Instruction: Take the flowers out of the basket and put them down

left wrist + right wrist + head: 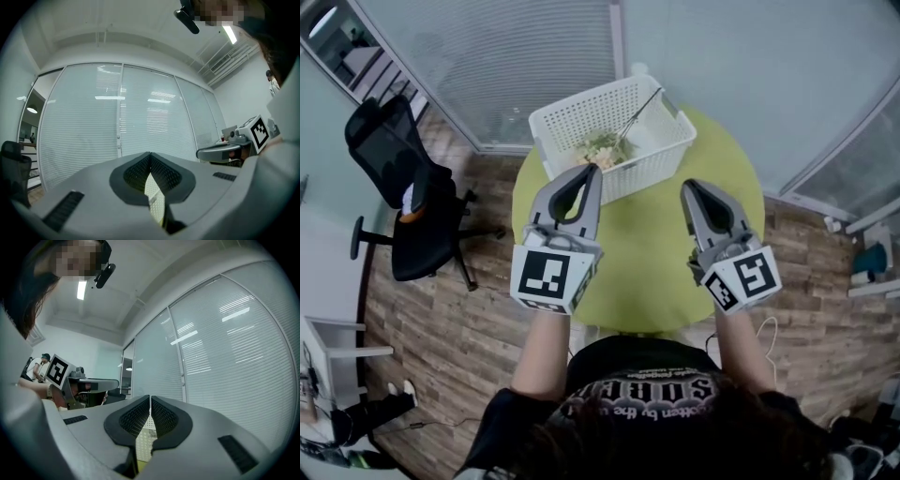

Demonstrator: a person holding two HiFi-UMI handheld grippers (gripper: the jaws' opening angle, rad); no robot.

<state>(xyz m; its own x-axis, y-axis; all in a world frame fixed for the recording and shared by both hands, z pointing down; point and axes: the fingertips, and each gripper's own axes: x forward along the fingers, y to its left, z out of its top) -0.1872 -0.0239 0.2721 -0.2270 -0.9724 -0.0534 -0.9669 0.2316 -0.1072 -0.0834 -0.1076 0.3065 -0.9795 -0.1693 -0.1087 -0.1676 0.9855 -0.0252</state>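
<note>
Scene check, head view first. Found white perforated basket point(652, 164) on the far part of a round green table point(647, 253), one corner turned toward the wearer. Saw flowers point(605, 148) lying inside the basket: pale blooms bunched against its near-left wall, one thin stem point(642, 111) slanting up toward its far-right corner. Flowers not yet taken out.

Logged left hand-held gripper point(150, 154) at the basket's near-left wall, pointing level, tip overlapping that wall in the head view. Could not resolve contact. Read its jaws in the left gripper view as pressed together, tips meeting, nothing pinched. Glimpsed a strip of basket lattice through the slot below the pads.

Logged right hand-held gripper point(150, 398) near the basket's near-right side, tip short of the wall and apart from it, over bare table. Read its jaws in the right gripper view as likewise pressed together, only a hairline seam between the pads, nothing pinched. Glimpsed the same white lattice low in the slot.

Noted a marker cube on each unit, on the side away from the basket: left marker cube point(551, 278), right marker cube point(745, 279).

Surroundings, relative to the basket: black office chair point(408, 202) well off to its left on wood-plank floor point(469, 347); frosted glass partition point(534, 56) with blinds just behind it.
</note>
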